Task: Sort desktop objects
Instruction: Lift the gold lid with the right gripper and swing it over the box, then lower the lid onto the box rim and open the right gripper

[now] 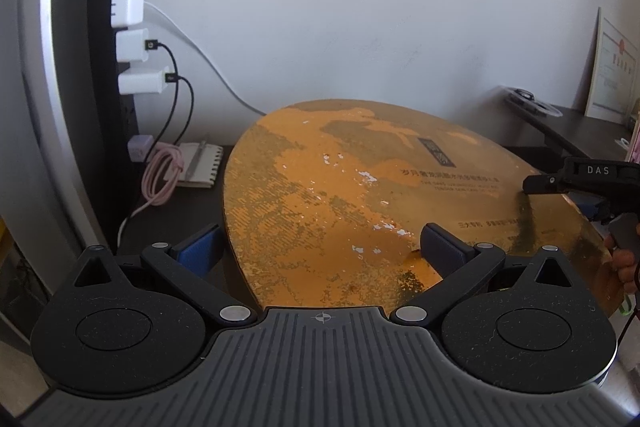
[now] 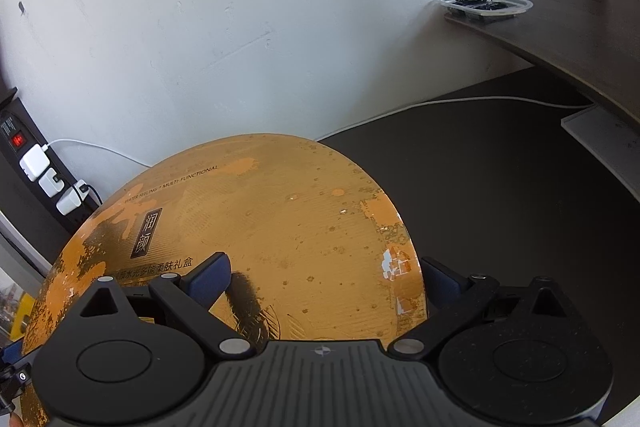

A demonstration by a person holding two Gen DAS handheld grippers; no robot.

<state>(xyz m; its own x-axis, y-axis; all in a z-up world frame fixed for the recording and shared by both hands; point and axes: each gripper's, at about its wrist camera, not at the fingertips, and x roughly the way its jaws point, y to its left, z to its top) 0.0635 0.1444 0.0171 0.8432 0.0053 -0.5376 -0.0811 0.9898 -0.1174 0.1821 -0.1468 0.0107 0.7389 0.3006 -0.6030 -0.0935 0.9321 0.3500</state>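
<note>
Two grippers flank one big worn orange gift box (image 1: 344,203), its flat printed face filling the middle of both wrist views on the dark bench (image 2: 500,163). Our left gripper (image 1: 320,247) is spread wide, blue pad off the box edge at 9 o'clock, the other pad over the lid at 3 o'clock; we see no pinch. Our right gripper (image 2: 326,275) is also spread, one finger over the lid near the printed text, the other past the box rim at 3 o'clock, so nothing is clamped that we can see. From the left view the right gripper's tip pokes in at 3 o'clock, low over the box edge; touching or not, we cannot tell. Behind the box at 10 o'clock lie a coiled pink cable (image 1: 162,175) and a small white notebook (image 1: 202,165), just beside the power strip (image 1: 120,39) with its three white chargers. A clear tray (image 2: 486,5) holding black cords sits on the raised shelf at 1 o'clock. Progress: we cannot fix a stage. Box flat on bench with both grippers loose fits either just before a two-sided lift or just after a set-down. Cable and notebook sit loose by the wall, no sorting spot shown for them.
</note>
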